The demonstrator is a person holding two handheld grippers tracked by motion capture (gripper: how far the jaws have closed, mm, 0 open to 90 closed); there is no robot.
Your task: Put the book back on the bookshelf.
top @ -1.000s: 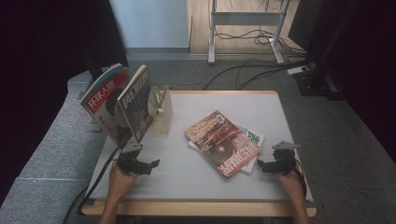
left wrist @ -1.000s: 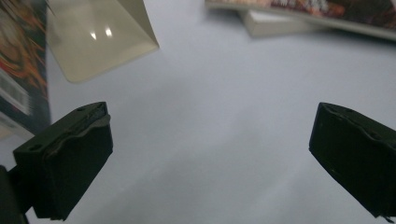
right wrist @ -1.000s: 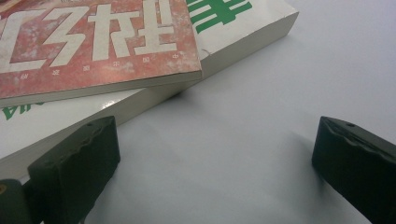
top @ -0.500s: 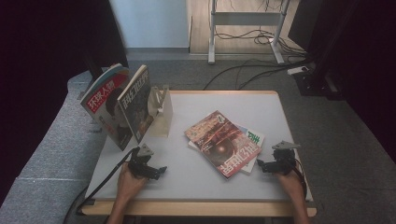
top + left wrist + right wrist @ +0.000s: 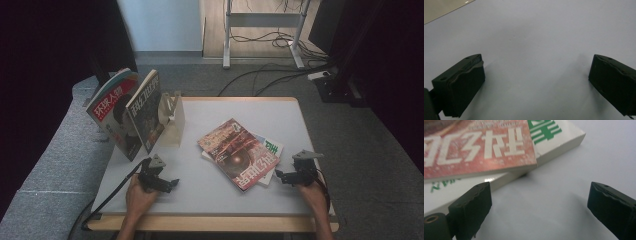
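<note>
Currently both tools are resting spread: the right tool (image 5: 284,176) is sitting at three o'clock beside the red magazine (image 5: 237,153), the left tool (image 5: 167,184) is lying on bare desk (image 5: 200,187).

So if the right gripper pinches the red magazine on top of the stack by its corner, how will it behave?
The red magazine looks thin and soft-covered, so it would probably droop from a corner pinch. Its cover seems glossy, so it may slide off the white book beneath when pushed. The right gripper stands open beside the stack, with its fingers level with the book's edge.
</note>
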